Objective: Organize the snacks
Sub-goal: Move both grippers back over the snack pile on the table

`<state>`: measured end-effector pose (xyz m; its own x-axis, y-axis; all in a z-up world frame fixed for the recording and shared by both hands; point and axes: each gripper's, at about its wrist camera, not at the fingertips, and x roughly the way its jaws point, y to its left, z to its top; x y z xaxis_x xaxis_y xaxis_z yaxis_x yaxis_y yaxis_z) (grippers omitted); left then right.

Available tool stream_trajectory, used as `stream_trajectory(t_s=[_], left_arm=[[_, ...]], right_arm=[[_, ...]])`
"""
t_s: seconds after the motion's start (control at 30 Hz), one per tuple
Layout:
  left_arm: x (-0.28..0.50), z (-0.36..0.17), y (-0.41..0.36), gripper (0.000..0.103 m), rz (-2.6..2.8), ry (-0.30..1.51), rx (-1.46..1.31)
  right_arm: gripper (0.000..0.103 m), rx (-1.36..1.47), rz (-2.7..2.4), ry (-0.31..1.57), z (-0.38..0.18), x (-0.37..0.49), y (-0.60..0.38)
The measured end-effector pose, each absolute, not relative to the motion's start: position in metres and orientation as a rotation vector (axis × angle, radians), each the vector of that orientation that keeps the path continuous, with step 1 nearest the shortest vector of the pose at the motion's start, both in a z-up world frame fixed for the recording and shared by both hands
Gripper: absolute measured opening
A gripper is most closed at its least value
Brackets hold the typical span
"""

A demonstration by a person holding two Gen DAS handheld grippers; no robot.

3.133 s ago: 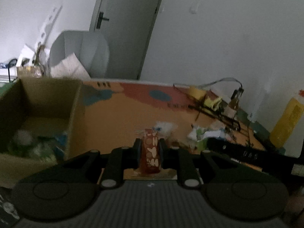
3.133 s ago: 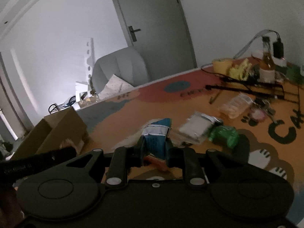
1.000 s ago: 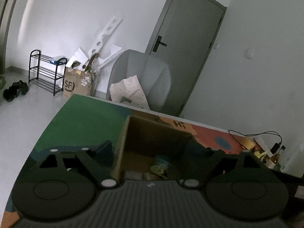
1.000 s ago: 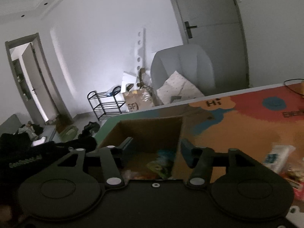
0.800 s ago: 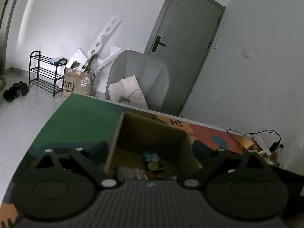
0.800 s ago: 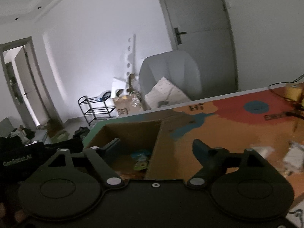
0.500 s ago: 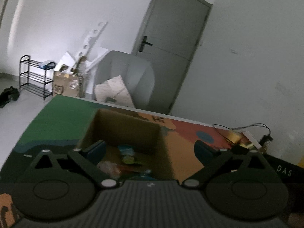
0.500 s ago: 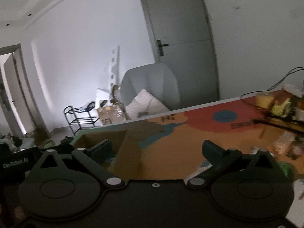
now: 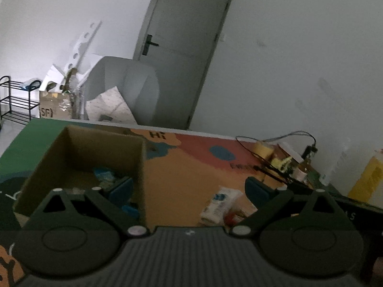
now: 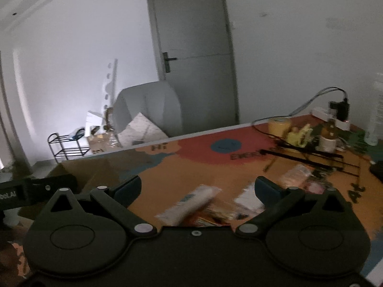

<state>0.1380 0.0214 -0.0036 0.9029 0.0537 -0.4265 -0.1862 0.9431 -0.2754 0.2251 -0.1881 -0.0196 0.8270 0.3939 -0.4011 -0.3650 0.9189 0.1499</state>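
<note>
"Hi" is printed on the colourful table mat (image 9: pixel 191 172), just beyond the open cardboard box (image 9: pixel 79 143). "SF" marks a floor carton (image 9: pixel 53 106) behind that box.

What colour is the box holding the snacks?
Plain brown cardboard box, clearest in the left wrist view.

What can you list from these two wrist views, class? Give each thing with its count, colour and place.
open brown cardboard box: one, on the mat's left, snack packets inside
white snack packet with blue print: one, on the orange mat ahead of the right gripper
loose packets: several, pale, blurred, right of centre
colourful printed table mat: one, orange, red, green
roll of yellow tape: one, far right edge
small brown glass bottle: one, beside the cables
grey door: one, shut, back wall
grey chair: one, behind the table
black wire rack: one, on the floor
left gripper: open, empty
right gripper: open, empty
</note>
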Motion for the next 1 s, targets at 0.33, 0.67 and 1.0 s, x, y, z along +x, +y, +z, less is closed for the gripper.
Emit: stream_trajectory(t_s=[0.33,0.67,1.0], left_arm=[[0.158,-0.021,-0.003,0.099,0.062,0.469,-0.333],[0.189,-0.035,-0.024,0.096,0.020,0.493,-0.301],[0.229,-0.059,-0.036,0.073,0.011,0.553,-0.291]], right_arm=[[0.103,0.102,0.350,0.488,-0.038,0.233,-0.225],[0.098,0.159,0.284,0.509,-0.060,0.256,-0.255],[0.084,0.199,0.259,0.567,-0.083,0.287,-0.267]])
